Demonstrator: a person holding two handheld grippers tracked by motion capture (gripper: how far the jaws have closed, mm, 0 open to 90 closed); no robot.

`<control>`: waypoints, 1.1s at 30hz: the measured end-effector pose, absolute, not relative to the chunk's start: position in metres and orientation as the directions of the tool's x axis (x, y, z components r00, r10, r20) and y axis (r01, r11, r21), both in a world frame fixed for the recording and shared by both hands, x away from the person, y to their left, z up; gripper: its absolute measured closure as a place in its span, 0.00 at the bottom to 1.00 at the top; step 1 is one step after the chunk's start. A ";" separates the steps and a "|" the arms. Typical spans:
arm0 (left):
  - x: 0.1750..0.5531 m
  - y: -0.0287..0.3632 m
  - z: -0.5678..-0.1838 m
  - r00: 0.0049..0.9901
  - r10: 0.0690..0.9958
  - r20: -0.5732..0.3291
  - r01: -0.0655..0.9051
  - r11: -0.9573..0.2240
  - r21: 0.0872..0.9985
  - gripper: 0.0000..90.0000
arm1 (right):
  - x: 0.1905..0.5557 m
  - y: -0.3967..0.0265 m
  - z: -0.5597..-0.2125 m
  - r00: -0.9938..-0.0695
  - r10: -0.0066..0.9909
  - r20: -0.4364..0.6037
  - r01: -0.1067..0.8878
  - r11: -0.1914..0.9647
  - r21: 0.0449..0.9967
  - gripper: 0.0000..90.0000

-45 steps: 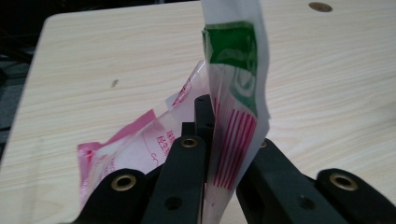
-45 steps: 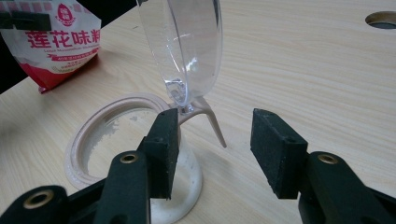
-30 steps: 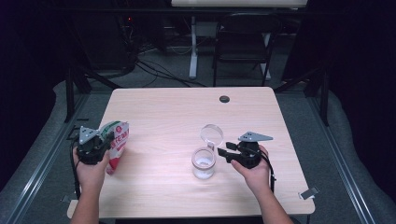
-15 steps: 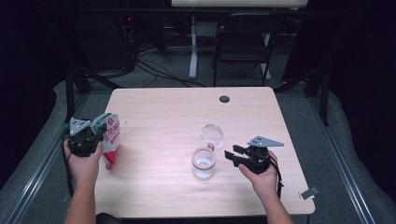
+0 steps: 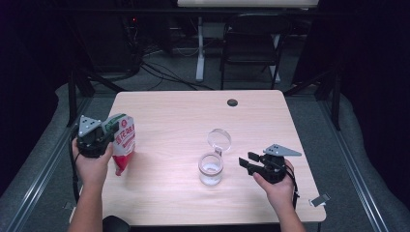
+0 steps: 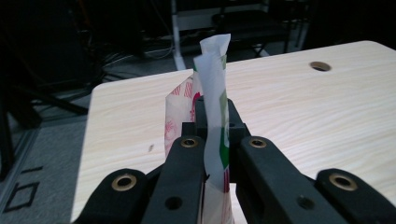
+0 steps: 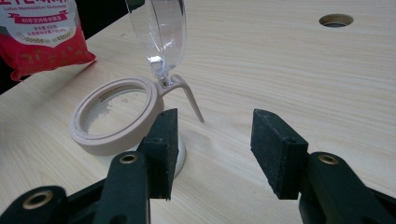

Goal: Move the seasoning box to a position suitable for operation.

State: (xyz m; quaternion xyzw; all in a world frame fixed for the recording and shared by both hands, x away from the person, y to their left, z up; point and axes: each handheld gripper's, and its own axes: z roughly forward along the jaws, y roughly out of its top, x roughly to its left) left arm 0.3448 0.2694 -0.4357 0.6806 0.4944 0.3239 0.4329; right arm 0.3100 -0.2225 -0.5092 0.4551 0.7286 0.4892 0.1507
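A pale wooden table (image 5: 183,116) stands in a dark room, with a round cable hole (image 5: 232,102) near its far edge. Behind the table a black chair (image 5: 251,50) and loose cables lie on the floor. At the table's near right corner a small clip (image 5: 320,199) sticks out over the edge.

Near the middle of the table sits a clear jar (image 5: 211,169) with a beige rim, and its clear hinged lid (image 5: 219,138) stands open, tipped up at the far side. In the right gripper view the jar (image 7: 116,116) holds a thin layer of white grains, and nothing stands between it and the pouch.

The pouch (image 5: 122,140) is at the table's left edge. It is a red and white bag with a green top and printed text, hanging upright with its bottom corner close to the tabletop. The left gripper (image 5: 96,137) is clamped on its folded top; in the left gripper view the 2 black jaws press the white and green fold of the pouch (image 6: 215,93) flat between them.

The right gripper (image 5: 254,164) is just to the right of the jar, near but apart from it. Its 2 jaws stand wide apart with only bare table between them.
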 end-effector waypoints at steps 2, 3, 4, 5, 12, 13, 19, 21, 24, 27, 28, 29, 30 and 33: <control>0.344 0.262 -0.434 0.324 0.946 0.025 0.387 -0.157 0.909 1.00 | 0.310 -0.223 -0.509 -0.539 0.811 0.226 0.516 0.106 0.850 0.57; 0.343 0.257 -0.433 0.341 0.940 0.028 0.385 -0.167 0.908 1.00 | 0.309 -0.224 -0.509 -0.540 0.811 0.225 0.518 0.108 0.849 0.57; 0.343 0.254 -0.433 0.351 0.936 0.031 0.384 -0.174 0.907 1.00 | 0.309 -0.224 -0.509 -0.541 0.811 0.223 0.519 0.113 0.847 0.57; 0.342 0.248 -0.433 0.371 0.928 0.037 0.381 -0.188 0.905 1.00 | 0.309 -0.224 -0.509 -0.541 0.811 0.224 0.518 0.112 0.848 0.57; 0.340 0.227 -0.436 0.468 0.883 0.016 0.382 -0.218 0.898 1.00 | 0.310 -0.223 -0.509 -0.545 0.809 0.222 0.520 0.118 0.846 0.57; 0.339 0.218 -0.436 0.498 0.867 0.012 0.375 -0.228 0.899 1.00 | 0.309 -0.222 -0.509 -0.547 0.809 0.217 0.517 0.123 0.847 0.57; 0.331 0.192 -0.435 0.584 0.811 0.031 0.343 -0.281 0.896 1.00 | 0.308 -0.222 -0.508 -0.547 0.812 0.204 0.510 0.129 0.850 0.60; 0.327 0.185 -0.434 0.610 0.792 0.030 0.331 -0.289 0.898 1.00 | 0.307 -0.222 -0.507 -0.546 0.814 0.198 0.505 0.131 0.853 0.61; 0.324 0.178 -0.433 0.647 0.762 0.018 0.318 -0.291 0.902 1.00 | 0.307 -0.222 -0.506 -0.548 0.814 0.193 0.501 0.135 0.855 0.61; 0.322 0.174 -0.433 0.683 0.731 -0.013 0.315 -0.278 0.907 1.00 | 0.306 -0.223 -0.506 -0.547 0.816 0.188 0.498 0.137 0.856 0.60; 0.322 0.172 -0.433 0.696 0.717 -0.023 0.314 -0.276 0.908 1.00 | 0.306 -0.223 -0.505 -0.546 0.817 0.184 0.497 0.139 0.857 0.60; 0.322 0.171 -0.434 0.709 0.705 -0.027 0.311 -0.278 0.909 1.00 | 0.305 -0.223 -0.505 -0.546 0.818 0.182 0.494 0.139 0.858 0.60; 0.321 0.168 -0.434 0.723 0.690 -0.027 0.306 -0.285 0.908 1.00 | 0.305 -0.223 -0.504 -0.547 0.817 0.183 0.493 0.137 0.859 0.61; 0.319 0.161 -0.437 0.748 0.663 -0.025 0.300 -0.304 0.904 1.00 | 0.304 -0.222 -0.502 -0.551 0.814 0.184 0.487 0.135 0.863 0.62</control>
